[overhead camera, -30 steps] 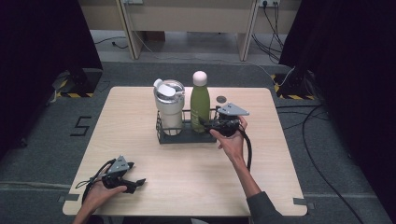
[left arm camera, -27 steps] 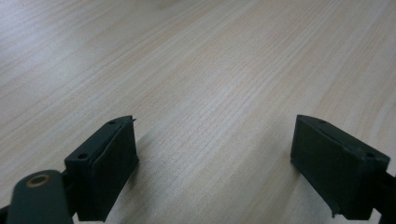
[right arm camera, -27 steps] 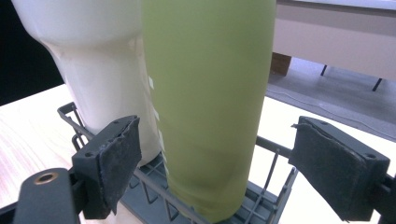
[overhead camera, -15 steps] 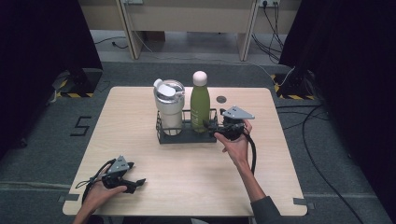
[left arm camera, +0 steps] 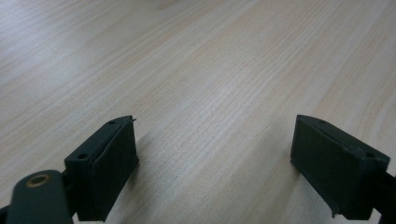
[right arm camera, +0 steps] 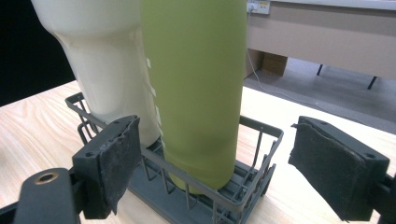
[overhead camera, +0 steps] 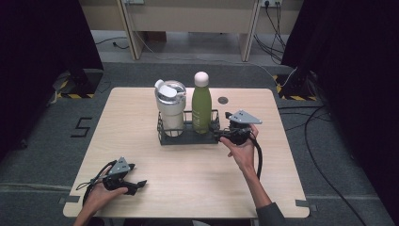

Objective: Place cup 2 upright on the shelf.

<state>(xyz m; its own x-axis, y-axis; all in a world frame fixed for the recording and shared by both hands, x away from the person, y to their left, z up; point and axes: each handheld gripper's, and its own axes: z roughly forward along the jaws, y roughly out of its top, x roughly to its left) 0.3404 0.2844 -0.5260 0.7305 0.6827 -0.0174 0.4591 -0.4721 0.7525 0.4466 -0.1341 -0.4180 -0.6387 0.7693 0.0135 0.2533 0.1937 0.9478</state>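
In the high view a dark wire rack sits at the centre of the table. It holds a white tumbler with a lid on its left and a green bottle with a pale cap on its right, both upright and just beside each other. The right tool lies at the right end of the rack, held in the right hand, with a grey plate on top. In the right gripper view its jaws stand apart, nothing pressed between them; the bottle rises in the gap ahead, inside the rack, with the tumbler to its left. The right tool is open, just short of the rack's near corner.

The left tool rests at the lower left of the table, well apart from the rack, in the left hand. In the left gripper view its jaws are wide open over bare wood.
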